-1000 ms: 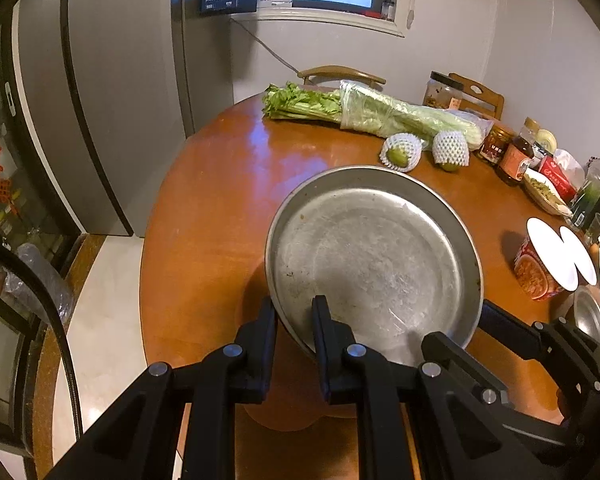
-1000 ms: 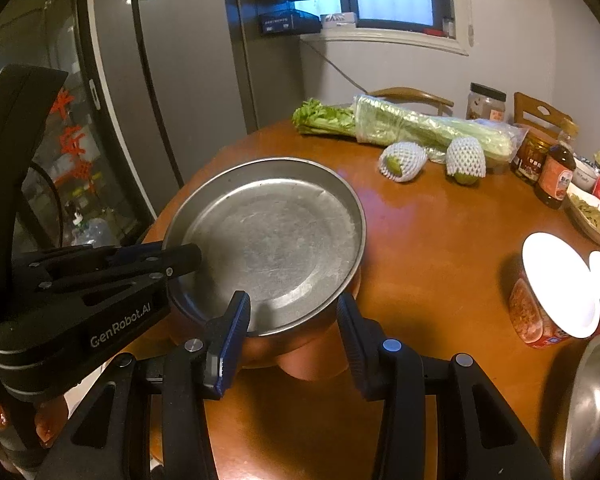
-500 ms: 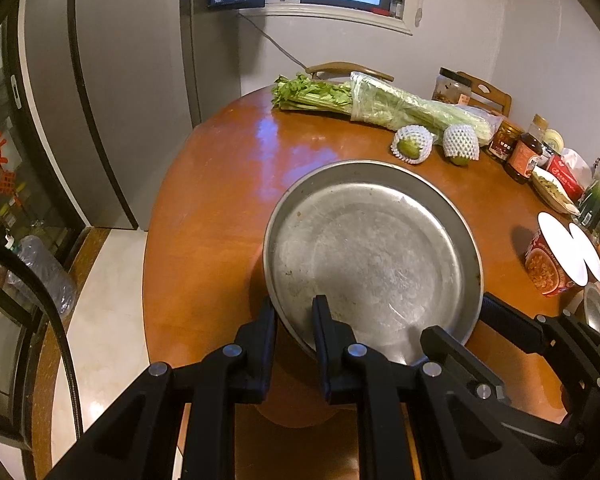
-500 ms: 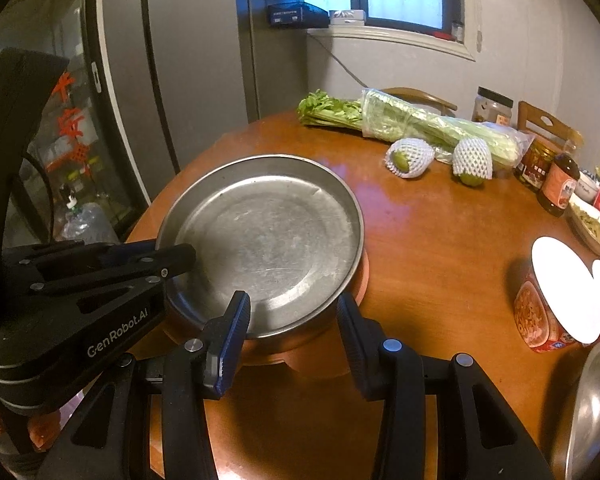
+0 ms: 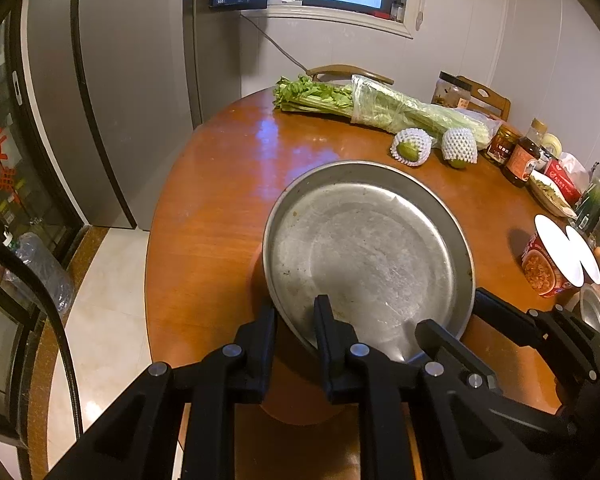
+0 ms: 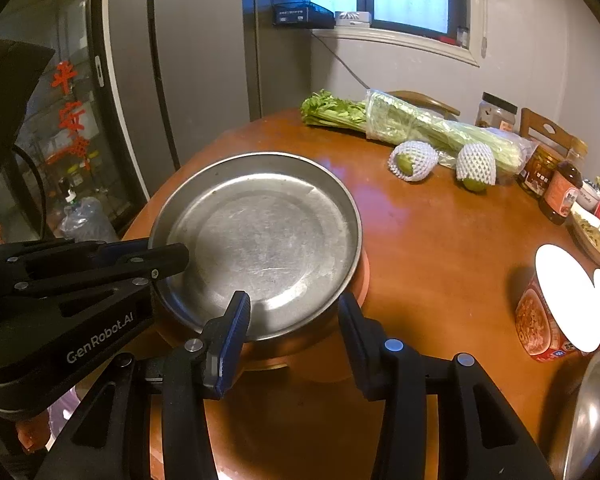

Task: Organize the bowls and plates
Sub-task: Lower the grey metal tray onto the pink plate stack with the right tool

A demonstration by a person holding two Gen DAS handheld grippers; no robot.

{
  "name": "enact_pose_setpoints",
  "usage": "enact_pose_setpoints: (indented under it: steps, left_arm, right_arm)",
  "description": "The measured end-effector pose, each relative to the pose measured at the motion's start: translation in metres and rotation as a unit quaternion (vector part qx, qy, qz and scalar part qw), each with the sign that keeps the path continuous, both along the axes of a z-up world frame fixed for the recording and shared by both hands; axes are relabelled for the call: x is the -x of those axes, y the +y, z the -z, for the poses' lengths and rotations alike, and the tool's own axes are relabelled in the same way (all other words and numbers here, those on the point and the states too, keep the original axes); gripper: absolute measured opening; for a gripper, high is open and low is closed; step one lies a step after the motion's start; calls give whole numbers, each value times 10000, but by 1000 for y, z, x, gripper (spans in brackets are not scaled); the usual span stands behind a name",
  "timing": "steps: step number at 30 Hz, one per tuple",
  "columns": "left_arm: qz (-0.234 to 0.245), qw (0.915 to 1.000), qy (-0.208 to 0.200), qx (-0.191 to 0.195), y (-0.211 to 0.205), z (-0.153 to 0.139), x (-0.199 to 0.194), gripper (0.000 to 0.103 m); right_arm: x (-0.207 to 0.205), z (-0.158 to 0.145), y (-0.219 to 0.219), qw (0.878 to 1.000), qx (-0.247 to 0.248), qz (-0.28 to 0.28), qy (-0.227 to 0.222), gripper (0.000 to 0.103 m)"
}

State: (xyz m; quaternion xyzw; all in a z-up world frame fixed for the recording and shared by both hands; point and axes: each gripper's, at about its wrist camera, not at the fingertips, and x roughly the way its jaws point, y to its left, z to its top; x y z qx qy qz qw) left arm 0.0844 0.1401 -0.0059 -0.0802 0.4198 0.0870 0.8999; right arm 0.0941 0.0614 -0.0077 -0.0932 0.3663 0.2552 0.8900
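Note:
A wide steel plate sits on top of an orange bowl near the round wooden table's left edge. My left gripper is shut on the plate's near left rim, one finger inside and one outside. At the near right rim my right gripper straddles the edge. One finger lies over the plate's floor and the other beside the bowl's wall, and the pads stand apart from the metal.
Bagged celery, two net-wrapped fruits and sauce jars line the far side. Instant noodle cups and another steel bowl stand at the right. A fridge and tiled floor are on the left.

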Motion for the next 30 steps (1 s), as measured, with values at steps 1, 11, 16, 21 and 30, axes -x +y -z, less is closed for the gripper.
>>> enact_pose_setpoints:
  steps: [1,11,16,21,30]
  left_arm:
    - [-3,10000,-2,20,0,0,0,19]
    - [30,9998,-21,170,1,-2,5,20]
    - [45,9999,-33,160,0,-3,7,20]
    - [41,9998,-50,177,0,-4,7,20]
    - [13,9992,-232,319,4,-13,13,22]
  right_arm:
    - [0,0,0,10000,3,-1,-2,48]
    - [-2,0,-6,9999,-96,14,63,48]
    - [0,-2,-7,9999,-144,-4,50,48]
    - [3,-5,-9,9998,-176,-1,1,49]
    - [1,-10,-21,9994,-292,155,-37,53]
